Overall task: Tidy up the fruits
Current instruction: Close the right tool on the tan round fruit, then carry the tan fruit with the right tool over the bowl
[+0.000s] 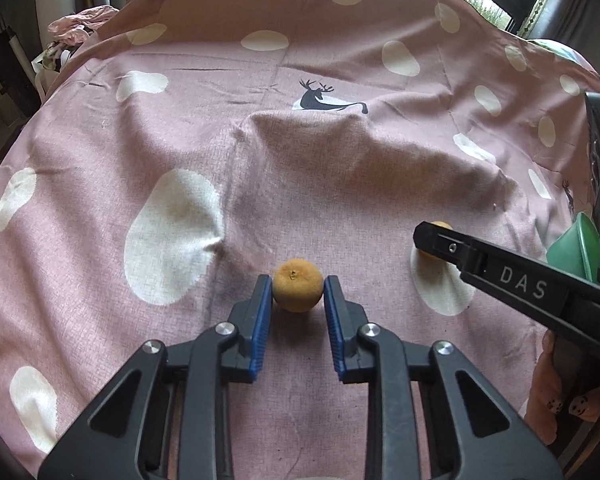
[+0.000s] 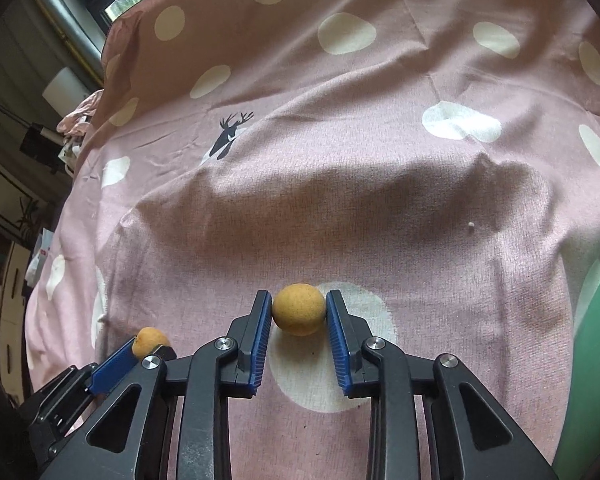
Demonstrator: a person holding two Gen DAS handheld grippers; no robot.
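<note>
- Looking along the left gripper (image 1: 298, 294) in the left wrist view, we see its blue ribbed pads (image 1: 261, 320) pressed against both sides of a small round orange fruit with a stem dimple (image 1: 298, 291), just below the centre of the frame; the gripper is clamped on this fruit.
- We note that the fruit sits low over a pink cotton cloth with cream spots (image 1: 340, 184); whether it touches the cloth we cannot tell.
- At the right of the same view, the right gripper (image 1: 432, 240) enters as a black bar marked "DAS", partly covering a second small round orange fruit (image 1: 440, 226).
- In the right wrist view, we see the right gripper (image 2: 299, 310) with its blue pads (image 2: 338, 332) touching both sides of that smooth second fruit (image 2: 299, 309), lower centre, over a cream spot of the cloth (image 2: 380, 208); it is clamped on the fruit.
- At the lower left of this view, the left gripper (image 2: 140, 354) shows one blue pad beside the first fruit (image 2: 151, 340).
- We mark a dark deer print (image 1: 320, 98) on the cloth at upper centre of the left view.
- A pale green plastic container (image 1: 576, 248) lies at the right edge of the left view, near the right gripper.
</note>
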